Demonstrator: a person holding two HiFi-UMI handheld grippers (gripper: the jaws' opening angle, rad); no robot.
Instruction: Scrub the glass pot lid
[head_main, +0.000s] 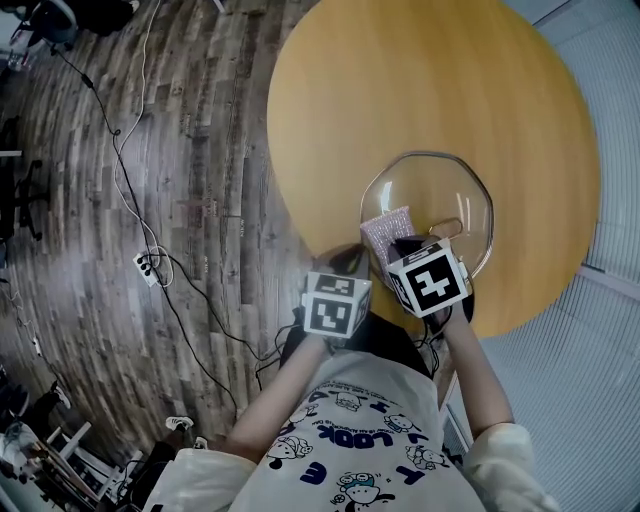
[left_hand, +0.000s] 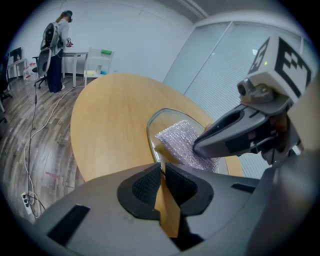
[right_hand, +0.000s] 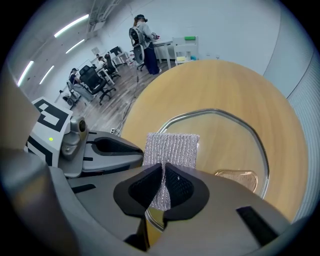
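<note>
Yellow counter (head_main: 400, 80), clear glass pot lid (head_main: 440, 180), lilac-silver scrubbing cloth (head_main: 388, 225).
The counter was honey-yellow wood; on it the lid was colourless with a silvery rim and the cloth ribbed; beside the counter, the floor (head_main: 200, 150) showed grey-brown planks.

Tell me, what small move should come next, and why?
Probably push the right gripper forward, so the pad rubs across the lid. Its jaws are shut on the pad, which rests on the glass at the near rim; the left gripper seems to clamp that rim, steadying the lid.
</note>
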